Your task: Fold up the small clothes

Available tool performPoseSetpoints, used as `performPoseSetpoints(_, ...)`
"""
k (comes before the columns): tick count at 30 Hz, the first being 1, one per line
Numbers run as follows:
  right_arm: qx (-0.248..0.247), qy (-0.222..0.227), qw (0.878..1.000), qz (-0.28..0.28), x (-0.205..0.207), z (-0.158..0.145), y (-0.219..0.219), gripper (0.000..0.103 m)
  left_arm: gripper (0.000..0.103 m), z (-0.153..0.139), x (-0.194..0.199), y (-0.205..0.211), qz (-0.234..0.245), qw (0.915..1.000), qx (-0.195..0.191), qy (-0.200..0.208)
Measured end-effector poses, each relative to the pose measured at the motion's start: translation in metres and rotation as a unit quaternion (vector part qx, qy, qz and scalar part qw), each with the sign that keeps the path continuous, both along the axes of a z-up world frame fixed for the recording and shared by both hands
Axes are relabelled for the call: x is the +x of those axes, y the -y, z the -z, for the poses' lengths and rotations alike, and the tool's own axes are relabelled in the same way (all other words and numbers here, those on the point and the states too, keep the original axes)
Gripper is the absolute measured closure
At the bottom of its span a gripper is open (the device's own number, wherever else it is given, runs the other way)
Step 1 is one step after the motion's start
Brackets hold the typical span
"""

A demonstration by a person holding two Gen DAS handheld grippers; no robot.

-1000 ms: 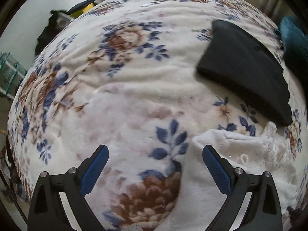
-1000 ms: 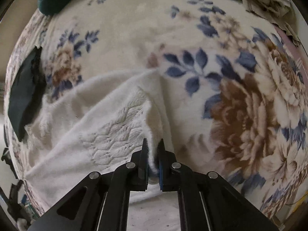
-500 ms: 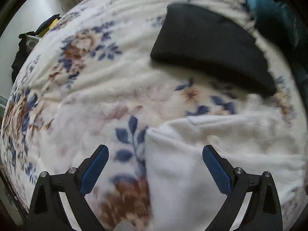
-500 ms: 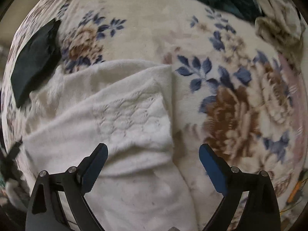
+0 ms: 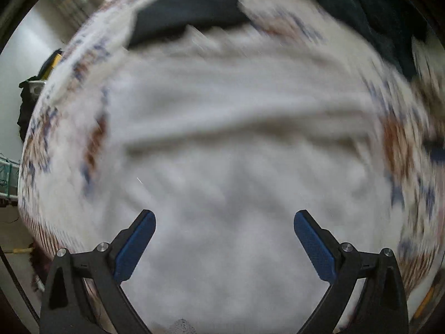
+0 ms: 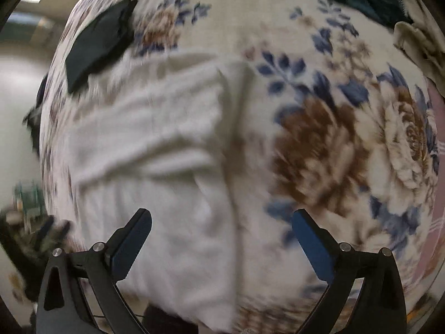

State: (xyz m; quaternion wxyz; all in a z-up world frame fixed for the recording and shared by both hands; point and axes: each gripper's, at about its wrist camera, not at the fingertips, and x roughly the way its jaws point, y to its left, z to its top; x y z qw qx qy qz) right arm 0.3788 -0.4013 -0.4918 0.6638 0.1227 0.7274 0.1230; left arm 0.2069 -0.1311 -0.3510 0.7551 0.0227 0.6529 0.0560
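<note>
The white fluffy knit garment [image 6: 155,150] lies partly folded on the bed's cream floral fleece blanket [image 6: 319,128], one fold apparently just laid. The right claw [image 6: 222,222] is opening, nothing between its jaws; the cloth sits below and to its left. The left claw [image 5: 224,222], released and empty, hangs above the cloth's middle. Next probably calls for pinching an edge for another fold. A folded black garment [image 6: 97,41] lies beyond
</note>
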Motion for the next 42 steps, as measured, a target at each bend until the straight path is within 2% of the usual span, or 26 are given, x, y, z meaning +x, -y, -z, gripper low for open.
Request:
performPoseSetpoints(2, 0.003, -0.016, 0.999, -0.033, -0.012, 0.002, 0.028, 0.001, 0.001, 0.019, -0.024, 0.039, -0.009, 0.9990, -0.021, -0.039)
performPoseSetpoints(4, 0.005, -0.026, 0.998, -0.051, -0.018, 0.004, 0.050, 0.001, 0.001, 0.044, -0.046, 0.075, -0.027, 0.9939, -0.067, -0.083)
performPoseSetpoints(6, 0.007, -0.033, 0.998, -0.061, -0.020, 0.008, 0.068, 0.001, 0.001, 0.069, -0.063, 0.110, -0.024, 0.9881, -0.092, -0.121)
performPoseSetpoints(9, 0.004, -0.030, 0.998, -0.055, -0.009, 0.019, 0.089, 0.001, 0.001, 0.101, -0.075, 0.147, -0.001, 0.9882, -0.069, -0.136)
performPoseSetpoints(12, 0.040, -0.025, 0.999, -0.018, 0.018, 0.039, 0.097, 0.002, 0.002, 0.123, -0.075, 0.161, 0.005, 0.9911, -0.045, -0.125)
performPoseSetpoints(14, 0.090, -0.023, 0.996, 0.004, 0.047, 0.057, 0.091, 0.006, 0.018, 0.120, -0.072, 0.157, -0.007, 0.9944, -0.049, -0.094)
performPoseSetpoints(15, 0.103, -0.022, 0.994, 0.009, 0.055, 0.063, 0.085, 0.006, 0.041, 0.116, -0.072, 0.155, -0.013, 0.9954, -0.050, -0.081)
performPoseSetpoints(16, 0.130, -0.024, 0.991, 0.013, 0.070, 0.073, 0.077, 0.006, 0.069, 0.112, -0.071, 0.152, -0.016, 0.9962, -0.050, -0.070)
performPoseSetpoints(18, 0.158, -0.022, 0.987, 0.019, 0.095, 0.087, 0.063, 0.006, 0.095, 0.101, -0.068, 0.141, -0.025, 0.9973, -0.048, -0.050)
performPoseSetpoints(19, 0.169, -0.028, 0.985, 0.019, 0.109, 0.097, 0.052, 0.011, 0.095, 0.096, -0.067, 0.135, -0.033, 0.9971, -0.055, -0.041)
performPoseSetpoints(20, 0.176, -0.038, 0.983, 0.024, 0.121, 0.107, 0.043, 0.025, 0.096, 0.092, -0.068, 0.131, -0.039, 0.9969, -0.058, -0.035)
performPoseSetpoints(24, 0.197, -0.072, 0.976, 0.051, 0.151, 0.139, 0.017, 0.052, 0.096, 0.069, -0.065, 0.112, -0.056, 0.9959, -0.070, -0.011)
performPoseSetpoints(25, 0.200, -0.075, 0.975, 0.055, 0.153, 0.142, 0.013, 0.073, 0.096, 0.061, -0.063, 0.106, -0.060, 0.9954, -0.075, -0.006)
performPoseSetpoints(26, 0.203, -0.076, 0.974, 0.061, 0.155, 0.142, 0.008, 0.086, 0.096, 0.054, -0.061, 0.102, -0.063, 0.9951, -0.076, 0.000)
performPoseSetpoints(29, 0.188, -0.058, 0.978, 0.066, 0.156, 0.127, -0.001, 0.089, 0.097, 0.033, -0.061, 0.089, -0.074, 0.9935, -0.085, 0.017)
performPoseSetpoints(34, 0.193, -0.045, 0.977, 0.081, 0.153, 0.086, -0.009, 0.090, 0.097, -0.013, -0.071, 0.056, -0.108, 0.9888, -0.091, 0.047)
performPoseSetpoints(37, 0.179, -0.025, 0.982, 0.054, 0.155, 0.051, -0.025, 0.091, 0.097, -0.031, -0.080, 0.020, -0.140, 0.9838, -0.093, 0.062)
performPoseSetpoints(42, 0.142, 0.010, 0.989, -0.024, 0.166, -0.014, -0.098, 0.091, 0.097, -0.037, -0.103, -0.042, -0.199, 0.9718, -0.099, 0.079)
